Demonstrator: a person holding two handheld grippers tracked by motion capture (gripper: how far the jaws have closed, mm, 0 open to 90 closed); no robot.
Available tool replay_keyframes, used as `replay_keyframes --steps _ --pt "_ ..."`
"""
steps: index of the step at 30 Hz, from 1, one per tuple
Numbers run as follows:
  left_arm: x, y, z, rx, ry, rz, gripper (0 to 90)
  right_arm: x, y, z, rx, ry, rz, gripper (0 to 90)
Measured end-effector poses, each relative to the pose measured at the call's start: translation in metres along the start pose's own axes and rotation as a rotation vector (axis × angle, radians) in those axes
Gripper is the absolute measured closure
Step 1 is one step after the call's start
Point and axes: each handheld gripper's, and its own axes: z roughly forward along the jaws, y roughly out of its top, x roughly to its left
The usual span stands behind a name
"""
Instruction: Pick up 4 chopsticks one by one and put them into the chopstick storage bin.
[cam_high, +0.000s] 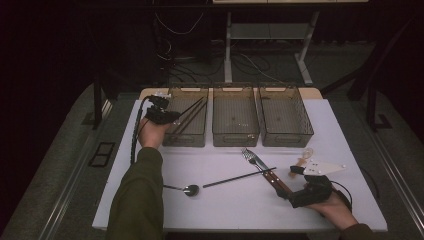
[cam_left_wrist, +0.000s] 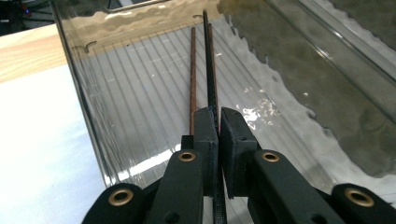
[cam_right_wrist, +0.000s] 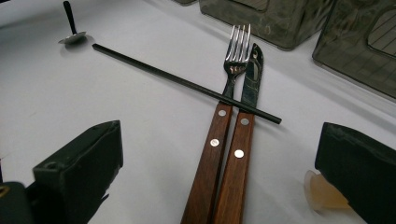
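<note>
Black chopstick (cam_left_wrist: 211, 70) is clenched in the left claw (cam_left_wrist: 219, 135) inside the leftmost smoky plastic bin (cam_high: 186, 139) (beside a brown one (cam_left_wrist: 192, 79)); wood-handled fork (cam_right_wrist: 223, 112), knife (cam_right_wrist: 243, 126), spoon (cam_high: 189, 189) and another black chopstick (cam_right_wrist: 182, 82) await on the white table (cam_high: 240, 200), right claw (cam_right_wrist: 219, 154) released.

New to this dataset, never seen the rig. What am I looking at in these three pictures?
No robot here: a person holds a two-jaw tool in each hand at a table with a white cover. The high view looks down from above; the other two pictures come from cameras riding on each tool, looking along its black jaws.

The left tool is shut on a black chopstick inside the left bin, where a reddish-brown chopstick already lies. Two more clear bins stand beside it.

The right tool is open, jaws either side of a wood-handled fork and knife lying side by side. Another black chopstick lies across them, and a spoon rests farther left.
</note>
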Motion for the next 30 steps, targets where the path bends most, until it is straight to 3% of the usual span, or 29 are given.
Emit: replay_keyframes --steps 5,15,19,23,30 --pt "-0.001 0.002 -0.003 -0.029 0.020 0.002 68.4 0.000 0.000 0.000 -0.001 0.000 0.001 1.2" --pt "-0.008 0.002 -0.013 -0.041 -0.056 0.067 45.1 0.000 0.000 0.000 -0.001 -0.002 0.000 1.1" --pt "-0.011 -0.003 -0.023 -0.091 -0.114 0.056 40.2 0.000 0.000 0.000 0.000 -0.002 0.001 1.1" --pt "-0.018 -0.010 -0.034 -0.139 -0.141 0.068 35.4 0.000 0.000 0.000 -0.002 -0.005 0.002 1.1" --pt "-0.040 -0.023 -0.045 -0.152 -0.181 0.155 27.1 -0.001 0.001 -0.003 -0.027 -0.005 0.030 1.1"
